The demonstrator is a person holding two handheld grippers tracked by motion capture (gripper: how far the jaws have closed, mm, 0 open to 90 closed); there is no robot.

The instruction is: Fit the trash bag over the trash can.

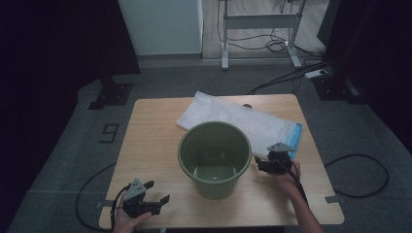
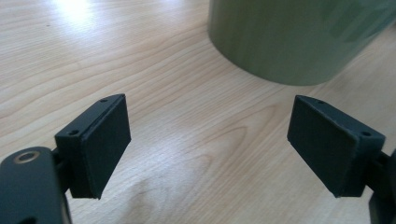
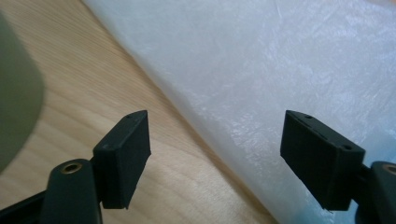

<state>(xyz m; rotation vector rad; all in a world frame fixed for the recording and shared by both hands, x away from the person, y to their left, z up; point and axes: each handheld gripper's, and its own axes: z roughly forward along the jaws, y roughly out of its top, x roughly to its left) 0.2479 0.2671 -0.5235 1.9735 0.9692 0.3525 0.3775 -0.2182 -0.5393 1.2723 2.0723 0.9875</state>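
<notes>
Lab-like test room: small light wooden table (image 1: 145,145) on grey carpet floor (image 1: 58,160), black cables (image 1: 286,77), white metal desk frame (image 1: 260,22).

Two black jaws of the left gripper (image 2: 210,144) are rising from the bottom edge and standing wide apart, with nothing lying between their flat pads (image 2: 105,144). Bare light wooden table (image 2: 140,70) is showing in the gap and stretching away beyond it. The rounded side of a green bucket (image 2: 289,37) is standing on the wood at the upper right, apart from both jaws. Light is glaring off the tabletop at the upper left.
</notes>
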